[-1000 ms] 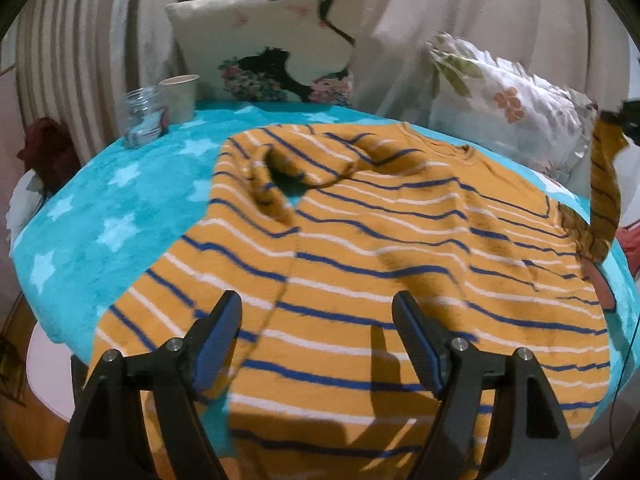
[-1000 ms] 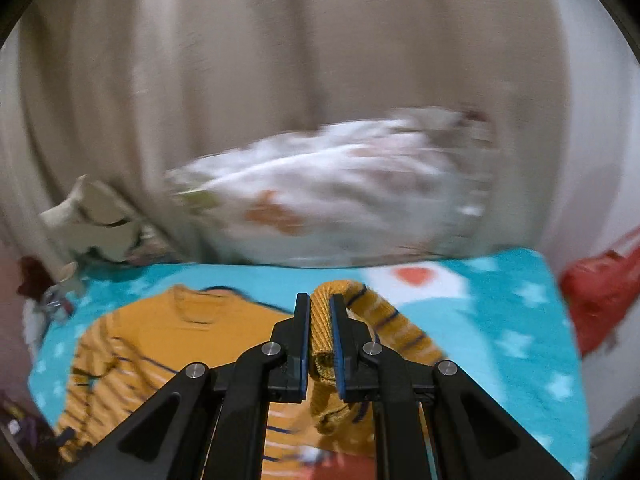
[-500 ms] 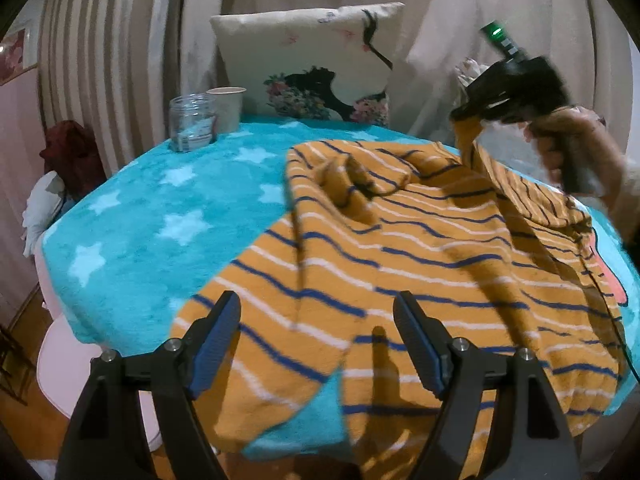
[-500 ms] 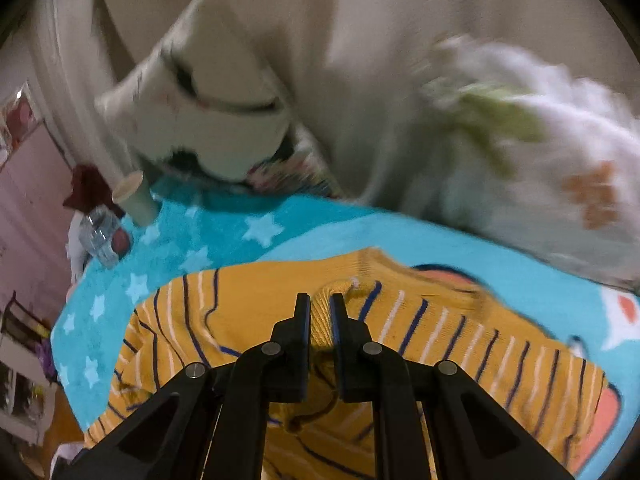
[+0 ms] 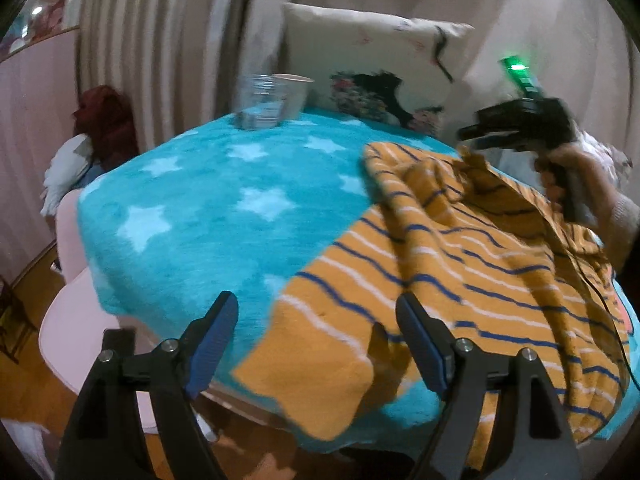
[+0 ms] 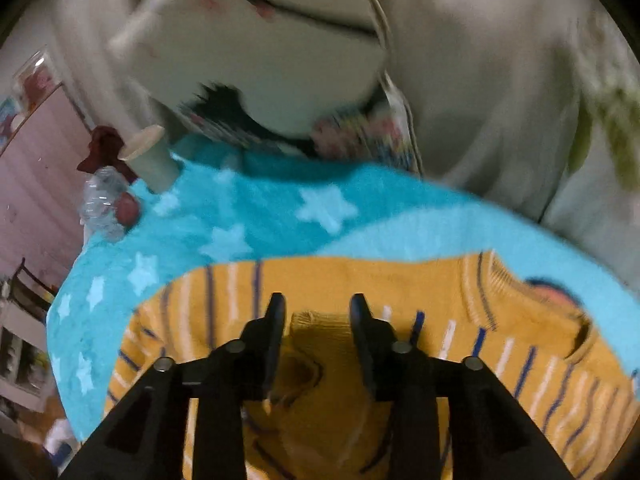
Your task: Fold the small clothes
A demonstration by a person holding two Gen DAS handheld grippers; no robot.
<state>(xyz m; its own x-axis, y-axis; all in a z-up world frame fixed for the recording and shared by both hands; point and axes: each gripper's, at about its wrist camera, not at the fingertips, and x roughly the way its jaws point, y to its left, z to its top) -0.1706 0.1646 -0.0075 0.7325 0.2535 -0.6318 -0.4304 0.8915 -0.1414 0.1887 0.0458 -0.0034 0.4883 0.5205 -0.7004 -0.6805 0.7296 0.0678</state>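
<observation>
**A:** On the turquoise star blanket (image 5: 208,216), where does the sweater lie?

**B:** My mustard striped sweater (image 5: 460,276) lies spread on the half of that blanket away from the glass jar (image 5: 260,102) and paper cup (image 5: 294,94), its hem corner hanging a little over the blanket's near edge. One sleeve is folded in across the chest, with its cuff (image 6: 320,320) lying near the ribbed collar (image 6: 492,280).

**A:** And your grippers?

**B:** My left gripper (image 5: 316,344) is wide open and holds nothing; it hovers above the near edge of the blanket, beside the hem corner. My right gripper (image 6: 318,340) is partly open, with the cuff lying between the jaws. The cloth looks loose there, so I judge it let go, though blur keeps me from being certain.

**A:** How will the sweater handle?

**B:** It's a soft, thick knit, I'd say: light, floppy, no stiffness to hold a shape. It should drape and stretch where pinched, and the fluffy blanket will likely drag on it instead of letting it slide. Nothing fragile, but a pinch through a single layer could pull the fold askew.

**A:** So where would you take hold?

**B:** At the edges, where the knit is doubled: the hem corner near my left gripper, and the ribbed cuff or shoulder seam for my right. I'd lift clear of the blanket before carrying the fold over.
</observation>
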